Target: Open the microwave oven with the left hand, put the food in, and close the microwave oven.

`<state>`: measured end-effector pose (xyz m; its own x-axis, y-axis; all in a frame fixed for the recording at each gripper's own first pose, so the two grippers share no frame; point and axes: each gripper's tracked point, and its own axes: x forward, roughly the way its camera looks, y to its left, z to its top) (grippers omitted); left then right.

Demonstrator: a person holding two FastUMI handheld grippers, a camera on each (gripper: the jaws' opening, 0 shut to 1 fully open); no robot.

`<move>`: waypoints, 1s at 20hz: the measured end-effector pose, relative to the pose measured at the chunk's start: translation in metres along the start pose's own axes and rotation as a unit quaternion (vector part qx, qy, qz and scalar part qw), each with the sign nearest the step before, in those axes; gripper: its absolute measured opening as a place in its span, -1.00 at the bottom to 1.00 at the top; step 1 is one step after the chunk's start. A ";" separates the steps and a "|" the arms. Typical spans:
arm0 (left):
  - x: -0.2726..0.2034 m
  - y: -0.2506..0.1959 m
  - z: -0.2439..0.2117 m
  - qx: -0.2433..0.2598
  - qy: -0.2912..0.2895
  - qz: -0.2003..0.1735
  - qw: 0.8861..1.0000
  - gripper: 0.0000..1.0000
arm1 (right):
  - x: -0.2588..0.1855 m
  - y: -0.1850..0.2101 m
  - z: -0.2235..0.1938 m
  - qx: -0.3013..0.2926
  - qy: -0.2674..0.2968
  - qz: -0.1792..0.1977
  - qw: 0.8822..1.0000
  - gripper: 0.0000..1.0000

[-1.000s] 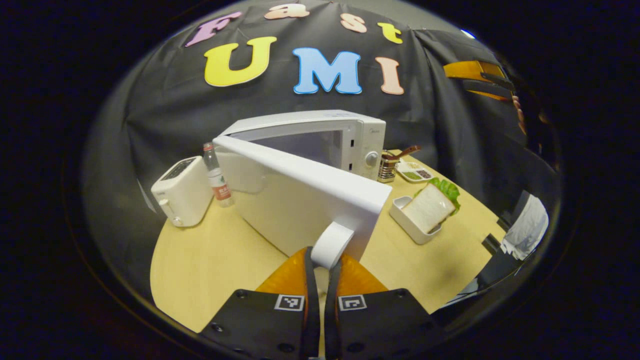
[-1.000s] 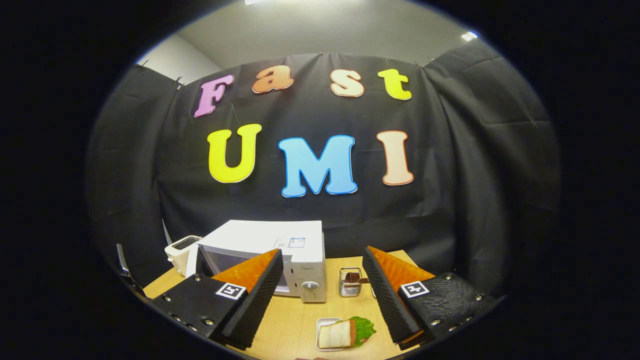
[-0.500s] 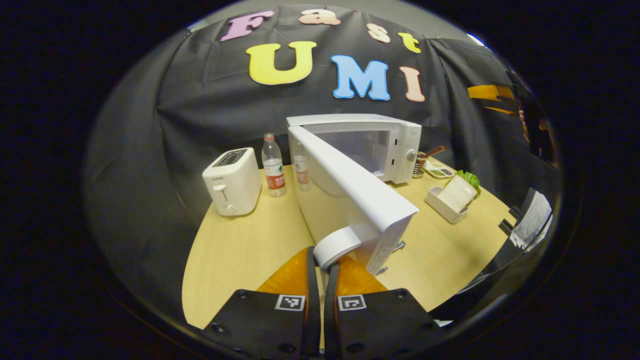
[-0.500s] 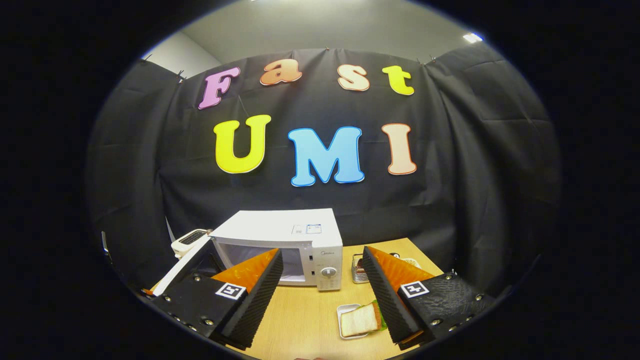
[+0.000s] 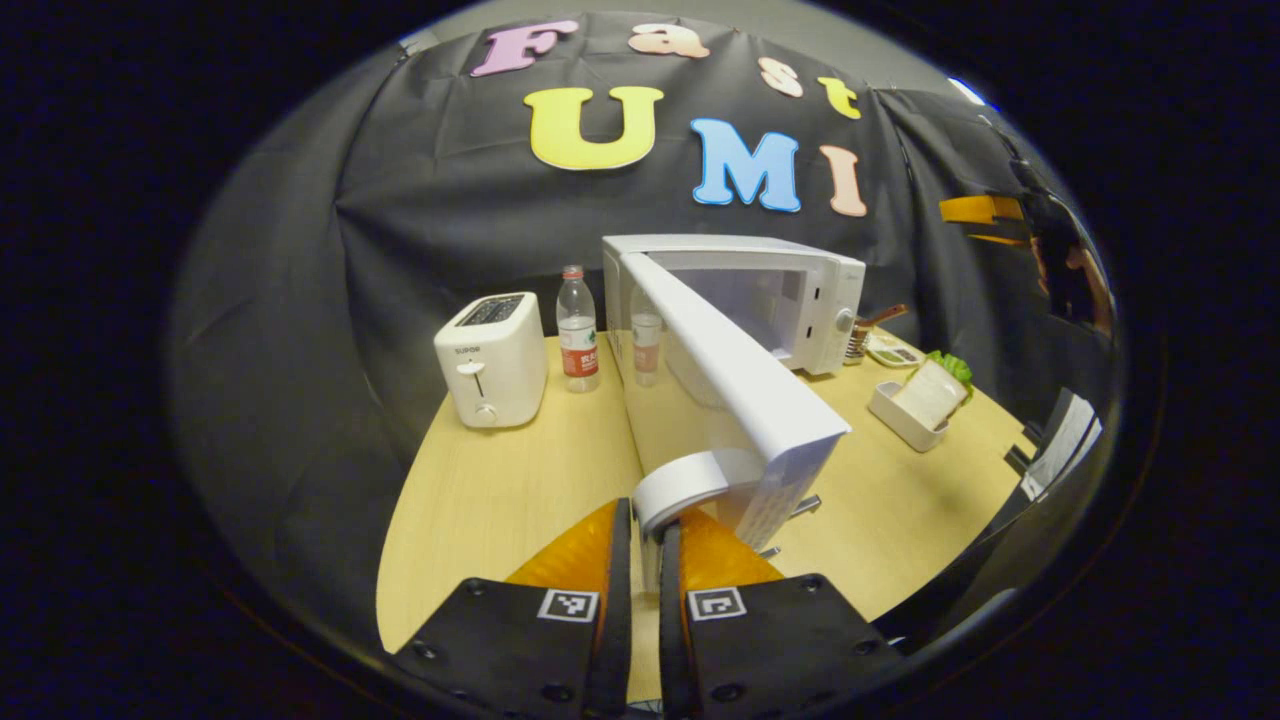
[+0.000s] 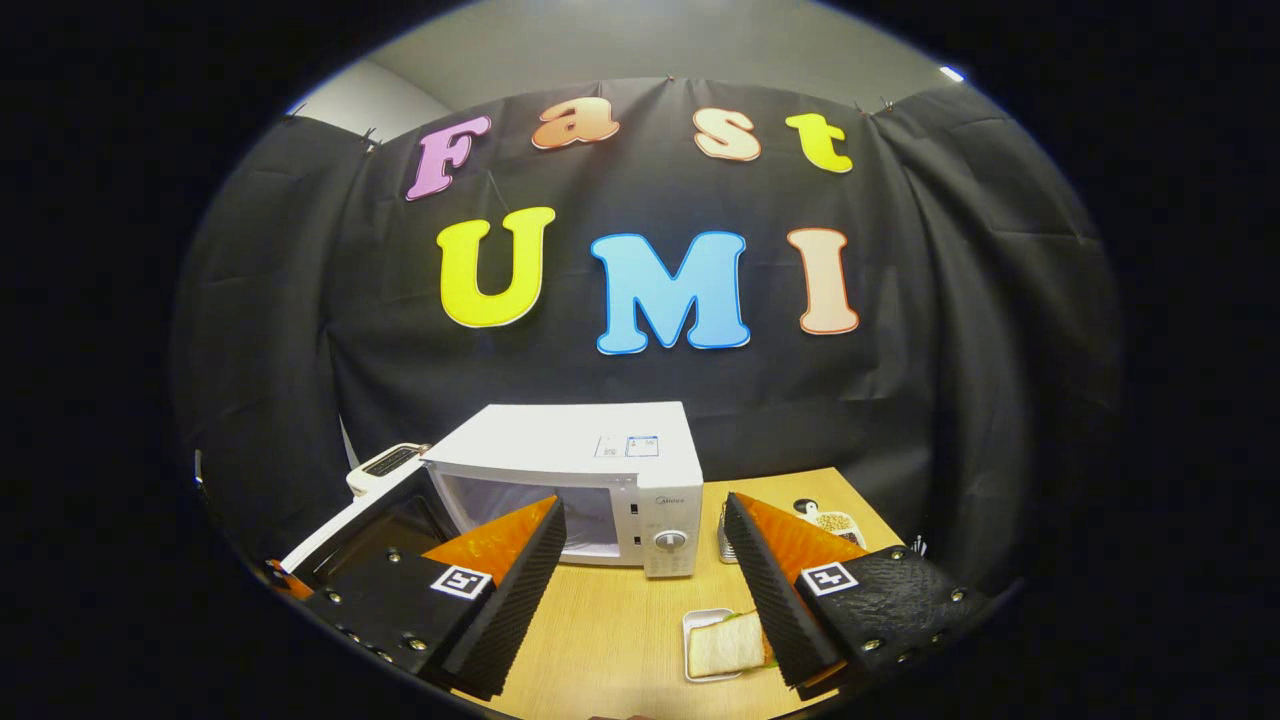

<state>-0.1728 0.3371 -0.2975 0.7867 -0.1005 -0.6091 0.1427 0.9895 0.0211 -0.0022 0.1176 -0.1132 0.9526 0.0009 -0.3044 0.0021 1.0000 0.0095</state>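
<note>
In the left gripper view, a white toaster [image 5: 492, 358] stands at centre left on the wooden surface [image 5: 500, 500], with a water bottle [image 5: 577, 330] just to its right. Next comes the microwave oven [image 5: 790, 290], its door [image 5: 735, 390] swung wide open toward the camera. At bottom centre the left claw [image 5: 645, 520] is closed tight on the door's rounded white handle [image 5: 685, 482], both fingers pressing its sides. Right of the oven sits a small metal holder [image 5: 858, 342], then a white tray [image 5: 900, 420] carrying the sandwich [image 5: 930, 393] with lettuce behind it, at centre right.

In the right gripper view, the oven [image 6: 590, 470] sits at lower centre, door [image 6: 350, 515] angled out at lower left. The right claw [image 6: 645, 570] hangs spread wide and grips nothing, above the surface [image 6: 620, 630]. The sandwich [image 6: 725, 643] lies in its tray at bottom centre-right, partly behind the right finger.
</note>
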 end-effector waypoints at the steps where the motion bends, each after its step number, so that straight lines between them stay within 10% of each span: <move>1: -0.003 0.003 -0.002 -0.001 0.000 0.010 1.000 -0.61 | 0.004 -0.007 -0.002 0.003 0.006 0.000 1.000 0.93; 5: -0.047 0.016 -0.005 -0.024 -0.005 0.070 0.997 -0.56 | 0.020 -0.055 -0.037 -0.001 0.054 -0.017 0.998 0.94; 9: -0.098 -0.003 0.100 -0.043 -0.123 0.135 0.982 -0.71 | 0.026 -0.106 -0.101 0.014 0.135 -0.036 0.990 0.94; 13: -0.110 -0.063 0.227 -0.073 -0.246 0.117 0.959 0.70 | 0.033 -0.128 -0.161 0.034 0.201 -0.021 0.979 0.93; 20: -0.081 -0.150 0.337 -0.024 -0.317 0.044 0.947 0.94 | 0.025 -0.141 -0.253 0.123 0.306 0.005 0.944 0.98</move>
<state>-0.0558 0.1620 0.0156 0.9990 -0.0443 -0.0083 0.0443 0.9990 0.0050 -0.0562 -0.0205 -0.3635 0.5994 0.0920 -0.7951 0.1361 0.9672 0.2145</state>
